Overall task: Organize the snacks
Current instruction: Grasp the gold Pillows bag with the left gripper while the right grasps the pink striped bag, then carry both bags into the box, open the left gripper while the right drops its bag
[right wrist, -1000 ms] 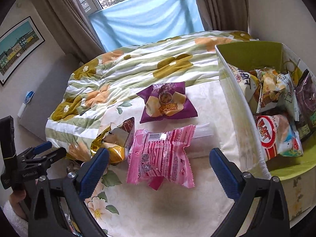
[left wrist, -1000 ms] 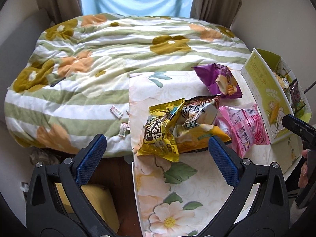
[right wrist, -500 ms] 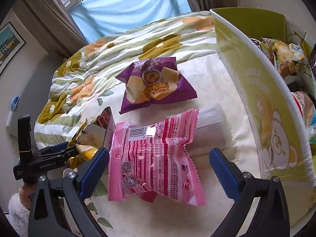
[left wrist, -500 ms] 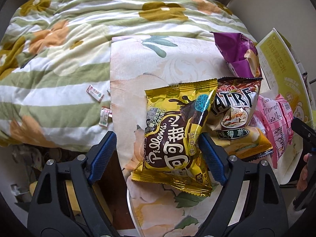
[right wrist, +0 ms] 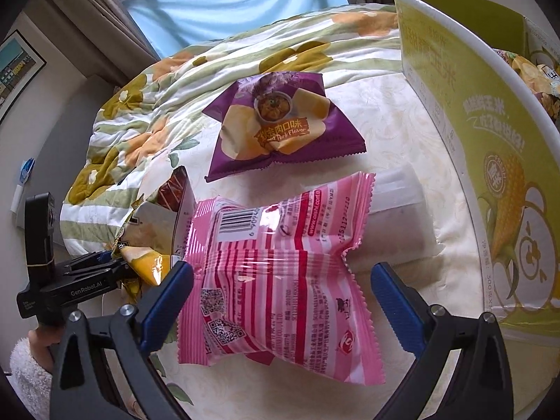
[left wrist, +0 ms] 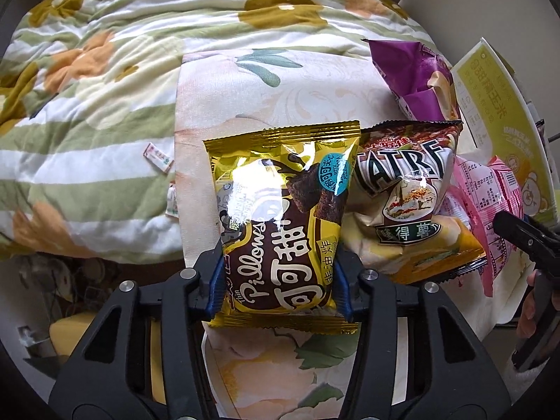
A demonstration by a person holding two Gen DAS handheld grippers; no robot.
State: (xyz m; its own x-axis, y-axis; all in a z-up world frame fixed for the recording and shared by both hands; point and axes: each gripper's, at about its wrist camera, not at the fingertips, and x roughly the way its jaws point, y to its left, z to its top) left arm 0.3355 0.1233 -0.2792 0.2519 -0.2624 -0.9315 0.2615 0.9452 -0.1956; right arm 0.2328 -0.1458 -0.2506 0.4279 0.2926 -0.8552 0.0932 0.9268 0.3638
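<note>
A gold snack pack lies on the floral tablecloth. My left gripper is closing on it, its blue pads pressing both sides of the pack's near end. A brown-and-white chip bag lies beside it on the right. In the right wrist view a pink snack pack lies between the wide-apart fingers of my right gripper, which is open and not touching it. A purple chip bag sits farther back. The green-yellow box with snacks inside stands at the right.
A flowered quilt on a bed borders the table's far and left sides, with small wrappers on it. A clear packet lies under the pink pack's right end. A hand in a fluffy sleeve holds the left gripper.
My left gripper came down over the gold pack and its jaws went from wide open to pressing its sides. My right gripper sank toward the pink pack and stayed open.
</note>
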